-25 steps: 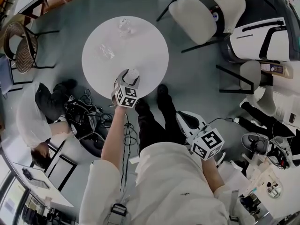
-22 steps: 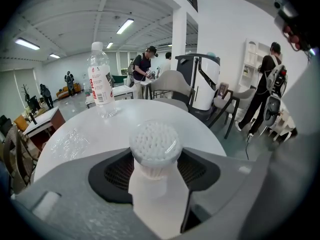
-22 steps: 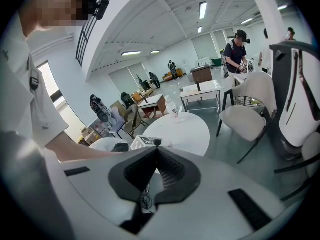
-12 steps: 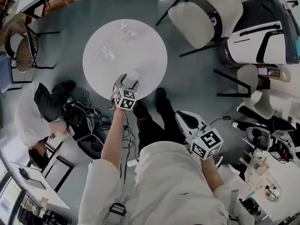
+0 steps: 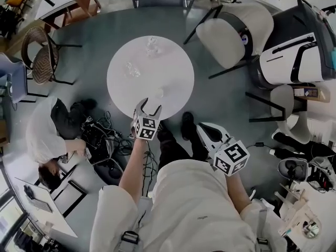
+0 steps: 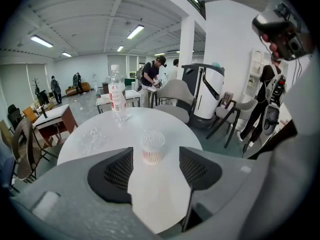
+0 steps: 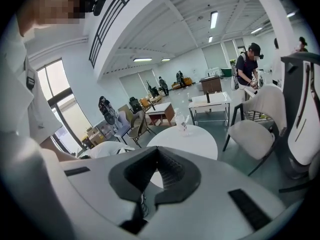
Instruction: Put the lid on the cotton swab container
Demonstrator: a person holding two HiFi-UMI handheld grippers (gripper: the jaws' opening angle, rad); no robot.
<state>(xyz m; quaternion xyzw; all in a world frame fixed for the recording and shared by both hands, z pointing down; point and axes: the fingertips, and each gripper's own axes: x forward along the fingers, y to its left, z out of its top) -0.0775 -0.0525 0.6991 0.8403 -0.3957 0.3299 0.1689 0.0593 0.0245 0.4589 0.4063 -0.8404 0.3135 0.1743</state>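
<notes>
The cotton swab container (image 5: 159, 93) (image 6: 152, 146), a small clear round tub with white swab tips showing at its top, stands upright near the front edge of the round white table (image 5: 173, 62). I cannot make out a separate lid. My left gripper (image 5: 149, 108) (image 6: 156, 168) hangs just short of it. Its jaws have just been opening and now stand wide, with nothing pressed between them. In the left gripper view the tub shows through the gap, beyond the black pads (image 6: 116, 170). My right gripper (image 5: 203, 129) (image 7: 159, 170) is shut and empty, off the table to the right.
A water bottle (image 5: 152, 45) (image 6: 117, 100) stands at the table's far side, and crumpled clear plastic (image 5: 132, 70) (image 6: 92, 138) lies at its left. A white chair (image 5: 233, 33) and a wicker chair (image 5: 42, 54) flank the table. A person (image 5: 50, 135) crouches by cables at the left.
My left gripper, which stood around the tub, has drawn back toward me and risen, leaving the tub on the table. The right gripper has hardly shifted.
</notes>
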